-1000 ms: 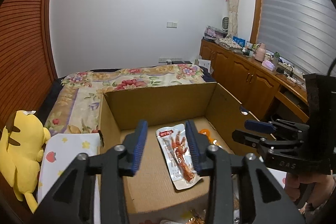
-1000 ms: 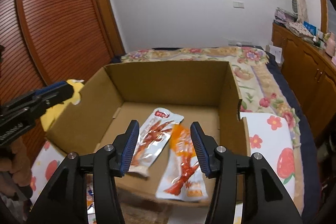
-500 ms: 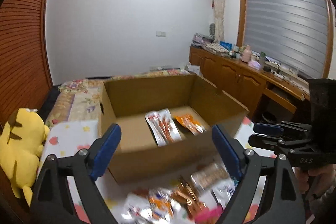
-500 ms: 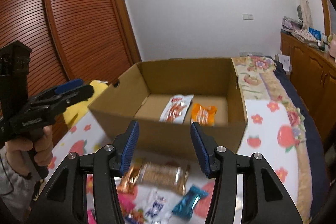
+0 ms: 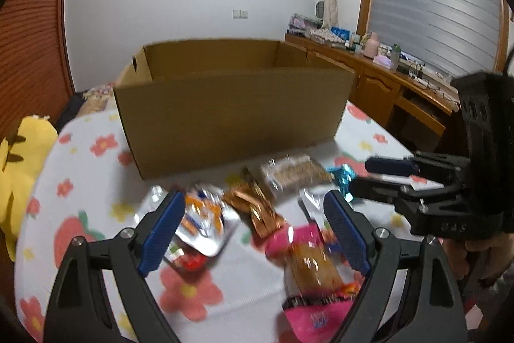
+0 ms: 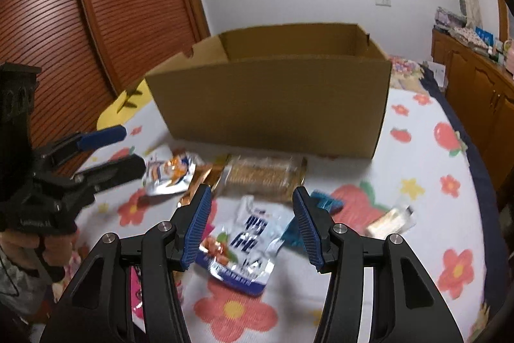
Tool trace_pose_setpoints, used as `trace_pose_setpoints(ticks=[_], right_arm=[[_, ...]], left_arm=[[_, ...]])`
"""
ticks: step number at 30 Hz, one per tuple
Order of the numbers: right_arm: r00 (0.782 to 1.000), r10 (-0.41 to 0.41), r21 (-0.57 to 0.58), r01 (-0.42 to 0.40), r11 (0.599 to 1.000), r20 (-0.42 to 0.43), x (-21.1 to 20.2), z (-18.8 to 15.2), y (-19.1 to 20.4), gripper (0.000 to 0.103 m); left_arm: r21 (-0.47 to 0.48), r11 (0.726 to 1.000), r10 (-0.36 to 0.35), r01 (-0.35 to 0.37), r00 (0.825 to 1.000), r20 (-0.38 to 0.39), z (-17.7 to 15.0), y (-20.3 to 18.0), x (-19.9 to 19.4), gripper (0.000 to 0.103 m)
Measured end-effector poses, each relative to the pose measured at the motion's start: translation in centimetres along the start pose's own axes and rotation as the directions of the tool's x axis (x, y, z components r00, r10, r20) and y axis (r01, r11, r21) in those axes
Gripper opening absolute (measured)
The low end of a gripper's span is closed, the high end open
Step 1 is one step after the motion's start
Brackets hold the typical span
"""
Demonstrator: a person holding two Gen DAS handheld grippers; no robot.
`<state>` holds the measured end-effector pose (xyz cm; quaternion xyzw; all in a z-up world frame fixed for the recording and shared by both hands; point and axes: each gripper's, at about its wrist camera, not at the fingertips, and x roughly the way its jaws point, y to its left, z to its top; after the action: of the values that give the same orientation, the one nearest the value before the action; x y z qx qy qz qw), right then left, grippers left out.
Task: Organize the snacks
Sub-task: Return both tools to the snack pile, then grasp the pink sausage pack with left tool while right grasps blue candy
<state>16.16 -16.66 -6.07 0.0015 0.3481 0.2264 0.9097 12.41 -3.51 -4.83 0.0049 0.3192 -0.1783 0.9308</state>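
Snacks lie loose on the flowered cloth (image 6: pixel 417 156), none of them in a grip. Both tools spread wide and empty.

Nearest: left gripper (image 5: pixel 253 230) hangs over the pile. Between its fingers, a pink-trimmed packet (image 5: pixel 313 272) with an amber window, close to the right pad. Beside the left pad, a silver pouch with orange print (image 5: pixel 204 221). Just past the fingertips, a copper foil wrapper (image 5: pixel 257 208), lying aslant.

Right gripper (image 6: pixel 253 225) likewise gaping, centred on a silver-and-blue pouch (image 6: pixel 244 246) that lies flat between the pads — reads as the next pick, the opening set wider than the pouch to straddle it. A teal wrapper (image 6: pixel 327 203) sits just outside the right pad; a pale small packet (image 6: pixel 390 219) further out to that side.

Ahead of both sets of fingertips: a clear sleeve of biscuits (image 6: pixel 263 174), lying crosswise just short of the box.

Farthest: cardboard box (image 5: pixel 231 114), open-topped, its near wall facing the fingers; contents hidden from this low angle. The pile lies just in front of it, presumably so each lift is short.

Judgement: sorting is early; most snacks remain outside. Blur on the packets suggests both tools are moving, so brand print is unreadable.

Risk: slick foil may slip when pinched flat.
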Motion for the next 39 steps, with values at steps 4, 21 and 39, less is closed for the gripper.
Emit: trace_pose_setpoints(ticks=[4,21,39], right_arm=[[1.0,-0.017,0.018,0.017,1.0,-0.02,0.5,-0.7,-0.7,0.056],[0.983,-0.125,0.027,0.13,0.991,-0.134,4.1,-1.4,-4.0,0.056],[0.97,-0.199,-0.015,0.199,0.98,-0.143,4.8,-1.6,-3.5,0.056]], left_arm=[[-0.005,1.0,-0.008,0.008,0.999,-0.048,-1.5,-0.8,0.5,0.089],[0.032,0.997,-0.07,0.076,0.986,-0.154,-2.9,-4.1,2.0,0.074],[0.04,0.998,-0.033,0.043,0.971,-0.236,-4.2,-3.6,3.0,0.049]])
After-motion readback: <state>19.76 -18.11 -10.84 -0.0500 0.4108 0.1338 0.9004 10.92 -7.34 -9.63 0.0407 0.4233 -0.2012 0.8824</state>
